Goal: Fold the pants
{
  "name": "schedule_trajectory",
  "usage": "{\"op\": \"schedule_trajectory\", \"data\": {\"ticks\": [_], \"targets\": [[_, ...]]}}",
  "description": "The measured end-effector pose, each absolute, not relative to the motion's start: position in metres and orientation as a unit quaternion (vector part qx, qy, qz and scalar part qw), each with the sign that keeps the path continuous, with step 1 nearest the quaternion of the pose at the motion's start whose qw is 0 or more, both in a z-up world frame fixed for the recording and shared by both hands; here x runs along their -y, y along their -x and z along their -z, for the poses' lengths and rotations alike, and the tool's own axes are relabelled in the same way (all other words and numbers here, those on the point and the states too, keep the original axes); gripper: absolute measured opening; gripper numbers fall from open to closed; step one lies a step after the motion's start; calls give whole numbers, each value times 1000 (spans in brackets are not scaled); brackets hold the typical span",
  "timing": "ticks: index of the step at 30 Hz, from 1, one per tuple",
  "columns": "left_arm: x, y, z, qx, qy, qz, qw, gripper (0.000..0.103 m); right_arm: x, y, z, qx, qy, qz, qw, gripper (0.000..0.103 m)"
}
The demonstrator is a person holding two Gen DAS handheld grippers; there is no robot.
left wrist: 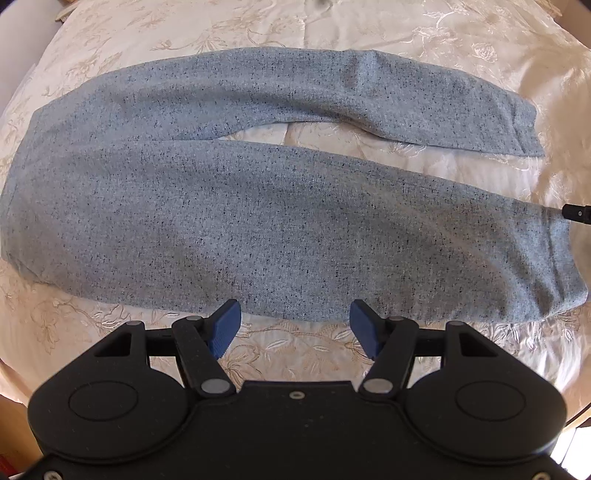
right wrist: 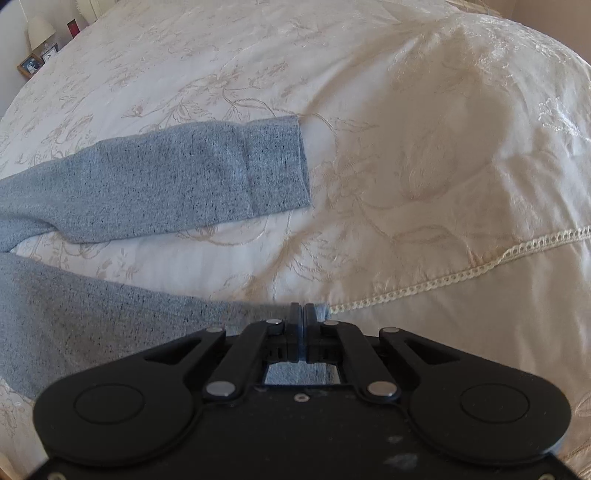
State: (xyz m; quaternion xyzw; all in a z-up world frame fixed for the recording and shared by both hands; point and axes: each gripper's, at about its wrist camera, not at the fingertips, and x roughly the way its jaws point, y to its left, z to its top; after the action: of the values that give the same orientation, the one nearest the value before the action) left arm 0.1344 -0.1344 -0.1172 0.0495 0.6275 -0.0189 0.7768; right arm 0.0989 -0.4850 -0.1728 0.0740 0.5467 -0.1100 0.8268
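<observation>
grey speckled pants (left wrist: 258, 206) lie flat across the cream embroidered bed (left wrist: 295, 33) in the left wrist view, legs running to the right and parted, while the left claw (left wrist: 295, 328) hovers at the near leg's edge with its blue fingers (left wrist: 225, 326) wide apart. in the right wrist view, the right claw (right wrist: 303, 314) is clamped together on the near leg's hem, the far leg's cuff lying beyond it, with a lamp (right wrist: 38, 31) and picture frame (right wrist: 29, 65) at the far left.

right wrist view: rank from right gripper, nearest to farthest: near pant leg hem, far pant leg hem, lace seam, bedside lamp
1. near pant leg hem: clamped in the right gripper jaws.
2. lace seam: just right of the jaws, running off to the right.
3. far pant leg hem: ahead, mid-bed, slightly left.
4. bedside lamp: top-left corner, beyond the bed.
</observation>
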Motion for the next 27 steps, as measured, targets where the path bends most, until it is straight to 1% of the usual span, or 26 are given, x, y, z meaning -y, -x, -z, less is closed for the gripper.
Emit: {"op": "schedule_trajectory", "data": {"ticks": [1,2,3,7,9,10,11,12,13,15,19,24,27], "targets": [[134,-134,117,-628,-49,19,777,66,485,-101,174,-552,-73,106,824,12],[135,-134,117,-628,-49,19,777,66,485,-102,177,-559,-70,103,820,16],[135,-134,117,-627,-49,19,777,66,484,-103,179,-566,-63,107,815,26],[136,-133,119,-626,-46,19,778,66,483,-100,187,-579,-53,115,806,31],[137,-134,121,-625,-45,20,779,66,483,-99,194,-585,-61,113,801,32],[137,-134,122,-624,-46,20,780,66,482,-97,196,-580,-66,106,805,34],[137,-134,122,-623,-46,20,780,66,481,-96,196,-573,-68,104,810,33],[137,-135,122,-622,-45,21,782,66,480,-95,196,-568,-67,106,814,23],[136,-136,121,-619,-43,22,784,66,480,-95,195,-568,-73,104,814,7],[135,-138,120,-612,-38,23,790,66,479,-97,188,-559,-82,110,817,6],[133,-147,119,-593,-28,24,804,66,480,-112,173,-534,-45,130,834,6],[138,-162,143,-564,-39,24,824,66,488,-141,197,-546,-43,133,826,6],[145,-177,175,-584,-52,25,810,66,490,-143,212,-554,-43,134,820,8]]}}
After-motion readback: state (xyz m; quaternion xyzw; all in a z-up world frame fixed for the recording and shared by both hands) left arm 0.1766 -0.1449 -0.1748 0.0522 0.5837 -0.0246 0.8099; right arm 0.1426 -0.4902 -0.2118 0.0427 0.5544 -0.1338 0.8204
